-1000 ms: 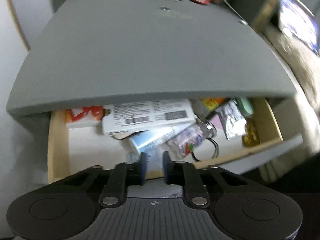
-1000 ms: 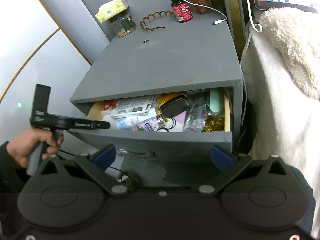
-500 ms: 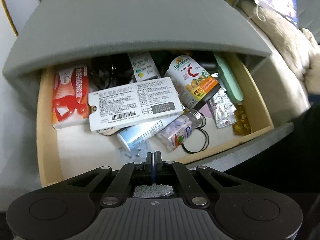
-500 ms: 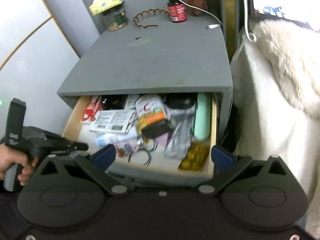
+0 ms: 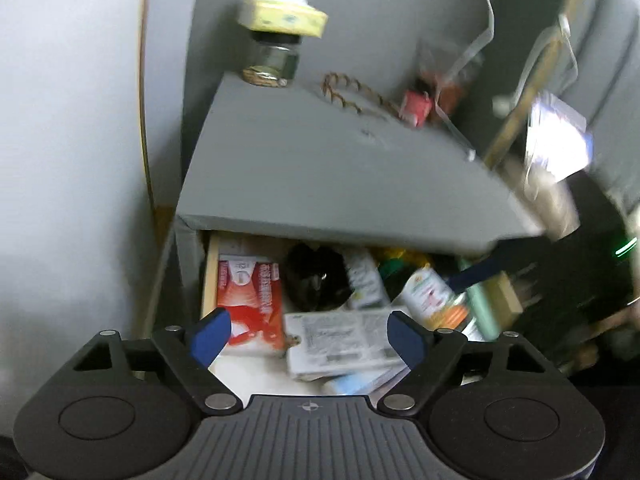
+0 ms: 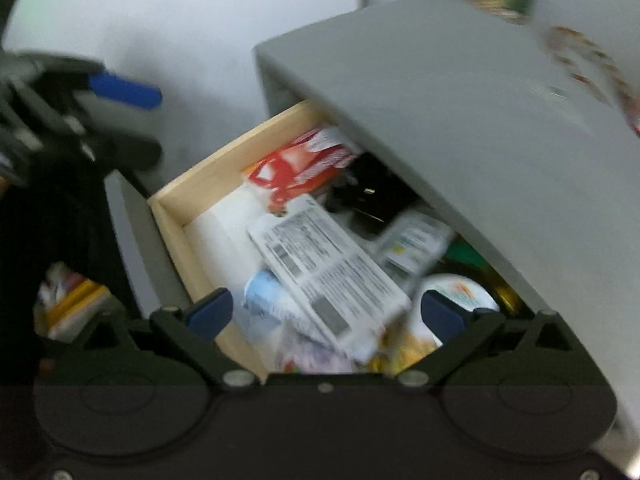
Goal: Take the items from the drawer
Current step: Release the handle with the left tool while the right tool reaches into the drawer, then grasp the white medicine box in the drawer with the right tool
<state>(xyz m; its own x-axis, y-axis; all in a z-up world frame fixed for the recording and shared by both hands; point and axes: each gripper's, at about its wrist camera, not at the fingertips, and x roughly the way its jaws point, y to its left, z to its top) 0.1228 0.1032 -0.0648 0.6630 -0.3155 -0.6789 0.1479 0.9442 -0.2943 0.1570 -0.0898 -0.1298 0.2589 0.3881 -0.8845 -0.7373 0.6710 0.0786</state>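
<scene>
Left wrist view: the left tongs (image 5: 306,338) have just been opening and now stand wide, with nothing held between the blue pads (image 5: 210,334). They hang above the open drawer (image 5: 211,276) of a grey nightstand (image 5: 340,168). In the drawer, a red packet (image 5: 250,300) lies at the left, a dark bundle (image 5: 316,280) beside it, a white box (image 5: 344,344) in front, and a white bottle (image 5: 434,294) with an orange label to the right. A pale blue tube (image 5: 356,382) shows just under the box. On the nightstand top stand a jar (image 5: 274,60) with a yellow pack (image 5: 282,14) on it, a hair clip (image 5: 352,94) and a red bottle (image 5: 416,106). The picture is blurred.

Right wrist view: the right tongs (image 6: 324,314) are spread wide and empty, tilted over the same drawer (image 6: 192,188). The white box (image 6: 328,276) lies between the pads in the picture, not touched as far as the blur lets me tell. The red packet (image 6: 304,168) is behind it, the blue tube (image 6: 266,294) left of it, the white bottle (image 6: 460,300) at the right pad. The left tongs (image 6: 124,88) show at the far left, clear of the drawer.
</scene>
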